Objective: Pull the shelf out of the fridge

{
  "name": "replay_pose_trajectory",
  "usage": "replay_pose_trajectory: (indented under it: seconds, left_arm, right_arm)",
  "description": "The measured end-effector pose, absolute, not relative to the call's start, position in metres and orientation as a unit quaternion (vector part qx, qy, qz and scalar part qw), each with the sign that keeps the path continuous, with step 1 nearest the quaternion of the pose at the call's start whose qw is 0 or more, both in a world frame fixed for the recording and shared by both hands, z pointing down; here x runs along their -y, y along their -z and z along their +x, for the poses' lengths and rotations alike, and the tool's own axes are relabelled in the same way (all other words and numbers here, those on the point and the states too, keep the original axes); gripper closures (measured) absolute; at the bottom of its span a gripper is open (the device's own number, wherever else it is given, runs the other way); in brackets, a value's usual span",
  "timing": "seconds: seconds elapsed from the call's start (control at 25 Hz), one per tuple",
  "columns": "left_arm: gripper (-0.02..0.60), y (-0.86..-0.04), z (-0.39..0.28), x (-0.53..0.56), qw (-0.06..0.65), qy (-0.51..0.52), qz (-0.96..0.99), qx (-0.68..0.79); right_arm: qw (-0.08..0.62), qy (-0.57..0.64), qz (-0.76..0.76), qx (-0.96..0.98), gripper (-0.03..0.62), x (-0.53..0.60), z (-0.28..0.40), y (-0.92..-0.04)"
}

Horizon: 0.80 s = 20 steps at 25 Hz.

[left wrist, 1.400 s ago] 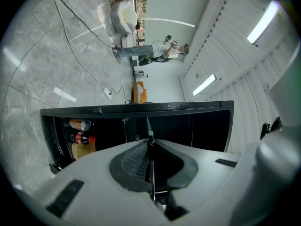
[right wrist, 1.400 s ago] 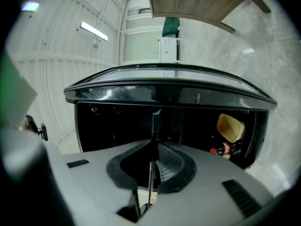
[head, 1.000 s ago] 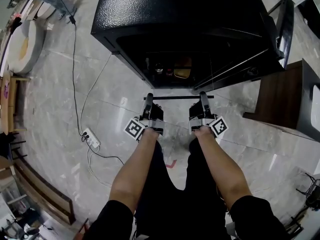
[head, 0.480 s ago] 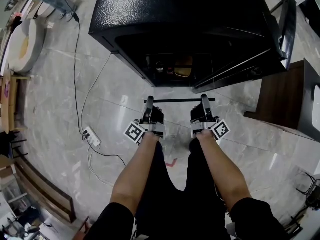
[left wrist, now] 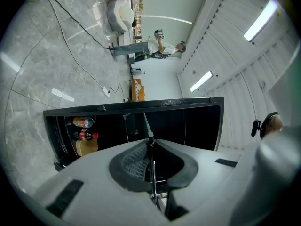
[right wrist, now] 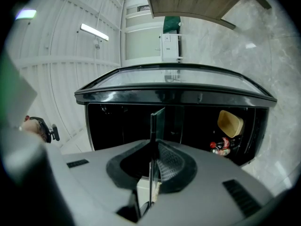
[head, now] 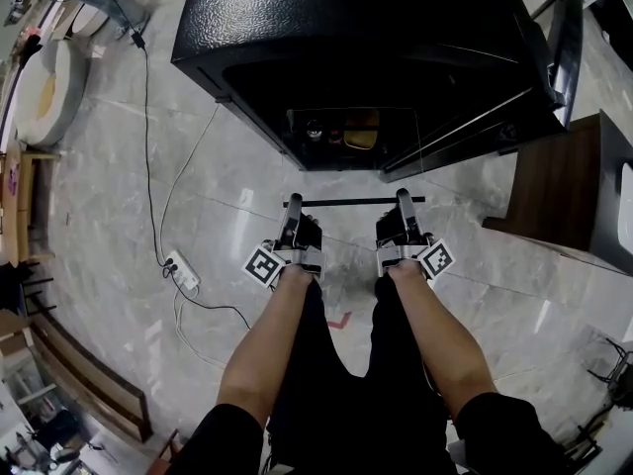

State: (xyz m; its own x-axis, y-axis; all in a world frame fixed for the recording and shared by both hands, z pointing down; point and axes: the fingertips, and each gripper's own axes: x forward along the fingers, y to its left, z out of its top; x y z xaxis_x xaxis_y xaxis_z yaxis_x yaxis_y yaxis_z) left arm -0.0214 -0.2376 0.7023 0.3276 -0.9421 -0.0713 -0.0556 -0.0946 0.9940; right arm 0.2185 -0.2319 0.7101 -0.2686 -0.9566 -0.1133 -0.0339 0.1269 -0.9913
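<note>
The black mini fridge (head: 356, 38) stands open on the floor, its door (head: 556, 57) swung to the right. A glass shelf with a dark front bar (head: 354, 202) hangs level in front of the fridge opening, outside the cabinet. My left gripper (head: 293, 213) is shut on the bar's left end and my right gripper (head: 404, 208) on its right end. In the left gripper view the shelf (left wrist: 151, 173) shows as a thin edge pinched between the pads (left wrist: 134, 161). In the right gripper view the glass edge (right wrist: 155, 126) rises between the pads (right wrist: 174, 166).
Inside the fridge lie a can (left wrist: 83, 122), a red-capped bottle (left wrist: 87, 136) and a tan container (head: 361, 142). A power strip (head: 182, 271) with cables lies on the floor at left. A dark wooden cabinet (head: 559, 196) stands at right. A person (left wrist: 162, 46) stands far off.
Both grippers and the shelf have moved back toward me, away from the fridge opening. The gap between the shelf's bar and the fridge has widened.
</note>
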Motion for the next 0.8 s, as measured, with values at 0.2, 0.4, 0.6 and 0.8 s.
replay_pose_trajectory:
  seconds: [0.2, 0.4, 0.6, 0.8]
  left_arm:
    - [0.546, -0.703, -0.021, 0.229, 0.536, 0.415, 0.613, 0.406]
    - [0.546, -0.702, -0.02, 0.22, 0.537, 0.416, 0.611, 0.406]
    - [0.546, -0.697, -0.022, 0.207, 0.536, 0.413, 0.615, 0.404]
    - [0.546, -0.687, -0.024, 0.195, 0.539, 0.409, 0.619, 0.397]
  right_arm:
    - [0.442, 0.518, -0.404, -0.611, 0.556, 0.225, 0.219, -0.708]
    - [0.441, 0.515, -0.403, -0.614, 0.556, 0.216, 0.22, -0.705]
    - [0.443, 0.517, -0.4, -0.614, 0.556, 0.203, 0.216, -0.7]
    - [0.448, 0.515, -0.403, -0.61, 0.556, 0.187, 0.214, -0.691]
